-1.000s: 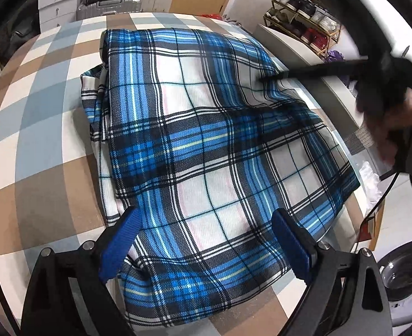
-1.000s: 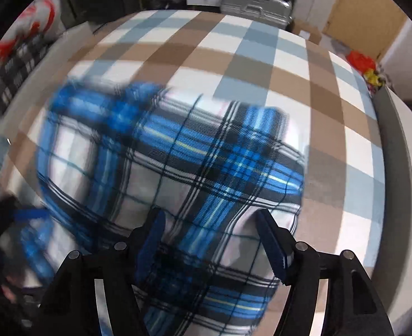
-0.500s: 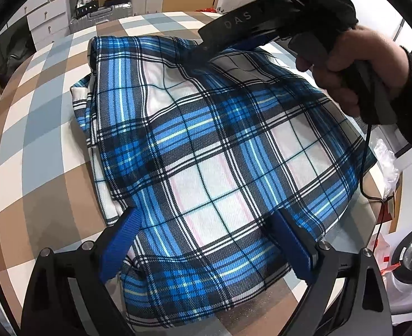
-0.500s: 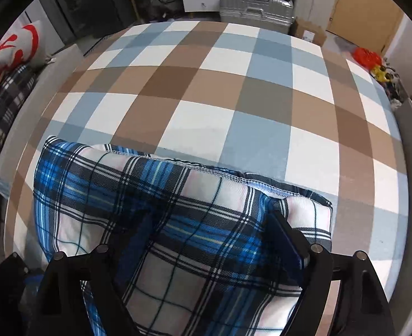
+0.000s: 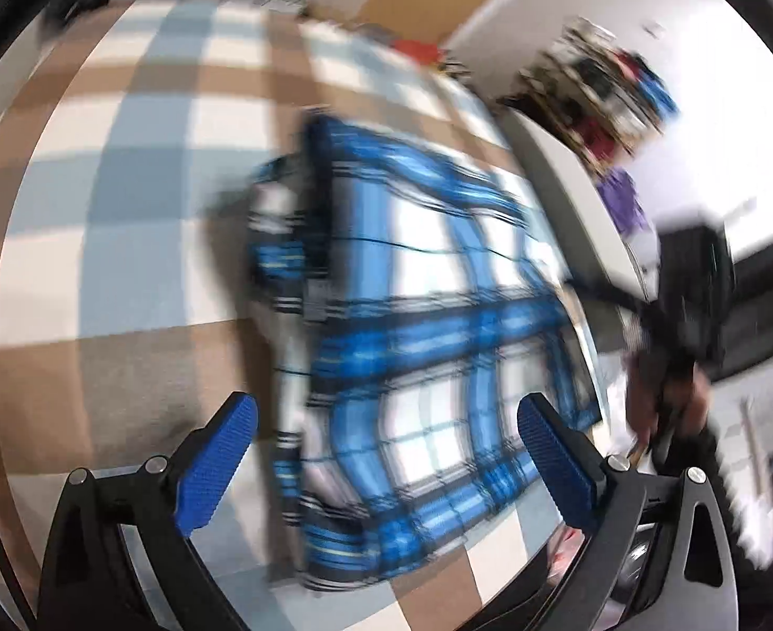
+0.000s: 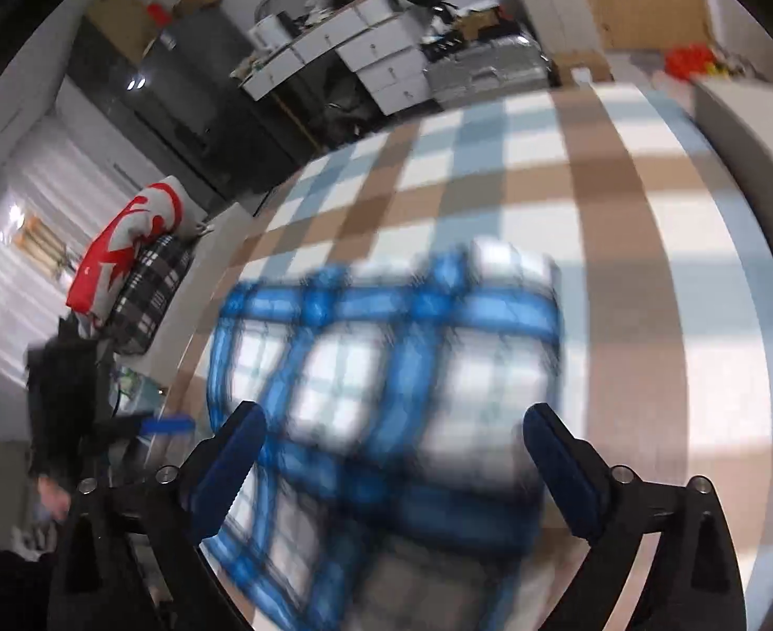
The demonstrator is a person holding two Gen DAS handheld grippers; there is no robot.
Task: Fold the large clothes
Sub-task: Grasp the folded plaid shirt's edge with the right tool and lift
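A folded blue, white and black plaid garment [image 5: 423, 336] lies on the bed, blurred by motion in both views; it also shows in the right wrist view [image 6: 386, 378]. My left gripper [image 5: 386, 462] is open and empty, raised above the garment's near edge. My right gripper [image 6: 394, 468] is open and empty, raised above the garment on the opposite side. The right gripper and the hand holding it show at the right of the left wrist view [image 5: 686, 315].
The bed has a brown, blue and white checked cover [image 5: 123, 210], also in the right wrist view [image 6: 623, 263]. Pillows [image 6: 134, 268] lie at its left. A shoe rack [image 5: 607, 84] stands right. White drawers and a suitcase [image 6: 470, 68] stand beyond the bed.
Both grippers have lifted away from the garment and swung back; it looks smaller and farther in both views. The right gripper has withdrawn from over the garment to the bed's side.
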